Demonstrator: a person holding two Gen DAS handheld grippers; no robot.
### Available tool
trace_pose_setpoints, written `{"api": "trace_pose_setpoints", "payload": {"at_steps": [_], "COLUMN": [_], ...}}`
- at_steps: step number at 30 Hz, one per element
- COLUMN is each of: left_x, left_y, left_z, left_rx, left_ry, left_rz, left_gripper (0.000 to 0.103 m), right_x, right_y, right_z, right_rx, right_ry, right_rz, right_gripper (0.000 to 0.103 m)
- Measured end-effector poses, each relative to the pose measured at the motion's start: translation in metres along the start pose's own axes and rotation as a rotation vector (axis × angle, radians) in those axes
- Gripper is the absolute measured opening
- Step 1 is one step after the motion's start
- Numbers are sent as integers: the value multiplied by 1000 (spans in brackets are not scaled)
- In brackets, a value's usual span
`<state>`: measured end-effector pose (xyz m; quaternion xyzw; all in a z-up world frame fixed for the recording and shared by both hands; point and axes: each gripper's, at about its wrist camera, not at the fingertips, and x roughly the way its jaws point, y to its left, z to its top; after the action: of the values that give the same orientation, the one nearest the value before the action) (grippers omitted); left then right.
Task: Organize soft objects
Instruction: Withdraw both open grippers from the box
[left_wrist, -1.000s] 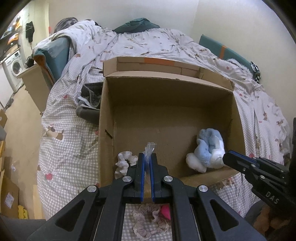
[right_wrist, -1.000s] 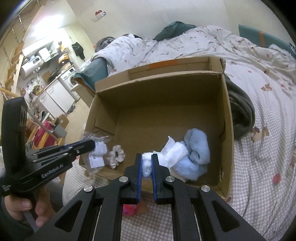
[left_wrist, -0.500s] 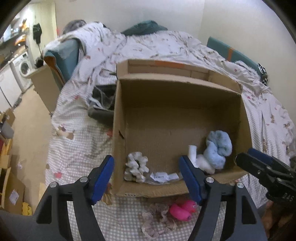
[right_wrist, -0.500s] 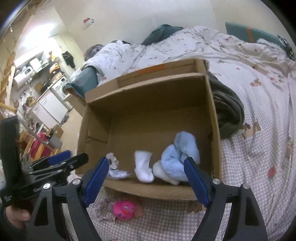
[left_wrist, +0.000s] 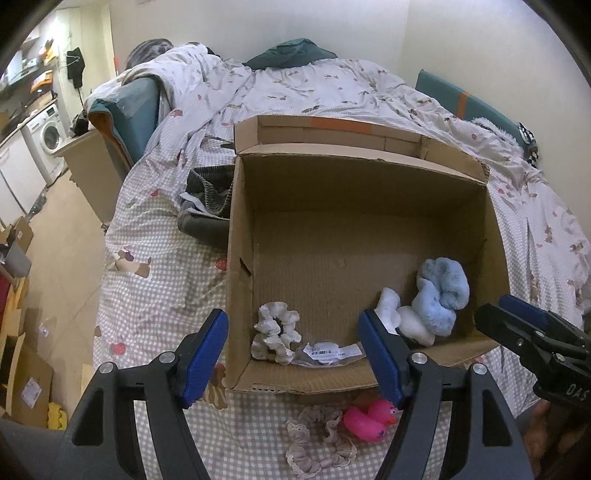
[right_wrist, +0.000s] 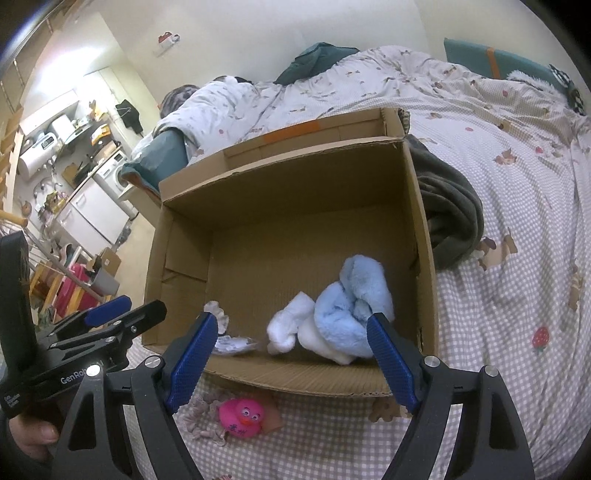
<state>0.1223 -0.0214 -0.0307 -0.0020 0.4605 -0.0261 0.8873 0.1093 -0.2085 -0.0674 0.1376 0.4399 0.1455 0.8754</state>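
Note:
An open cardboard box (left_wrist: 236, 258) stands on the bed. Inside it, near the front wall, lie a white scrunchie (left_wrist: 275, 332), a clear labelled packet (left_wrist: 327, 350), a white sock (left_wrist: 391, 306) and a fluffy blue cloth (left_wrist: 441, 295). My left gripper (left_wrist: 291, 321) hangs open above the front left of the box, with nothing between its fingers. My right gripper (right_wrist: 291, 323) stands open over the white sock (right_wrist: 291, 321) and the blue cloth (right_wrist: 351, 306), touching neither. In front of the box lie a pink rubber duck (left_wrist: 369, 419) and a beige lace scrunchie (left_wrist: 317, 439).
Dark grey clothes (left_wrist: 207, 206) are piled against the box's side. The checked bed cover (right_wrist: 498, 332) spreads all around. A teal cushion (left_wrist: 461, 99) lies at the far wall. Left of the bed are the floor, cardboard boxes (left_wrist: 22, 373) and a washing machine (left_wrist: 48, 136).
Both grippers went from shut to open. The left let go of the clear packet, now lying by the white scrunchie. The right let go of the white sock, now beside the blue cloth.

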Motion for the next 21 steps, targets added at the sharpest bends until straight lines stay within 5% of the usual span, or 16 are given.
{"api": "trace_pose_setpoints", "payload": {"at_steps": [21], "left_x": [-37], "left_y": [31], "left_z": [-30], "left_rx": [-64], "left_ry": [-7], "left_rz": [36], "left_gripper": [70], "right_x": [-25], "right_y": [-2], "right_z": [-15], "right_rx": [25], "right_ry": [-7], "right_rz": [-25], "right_gripper": [88]}}
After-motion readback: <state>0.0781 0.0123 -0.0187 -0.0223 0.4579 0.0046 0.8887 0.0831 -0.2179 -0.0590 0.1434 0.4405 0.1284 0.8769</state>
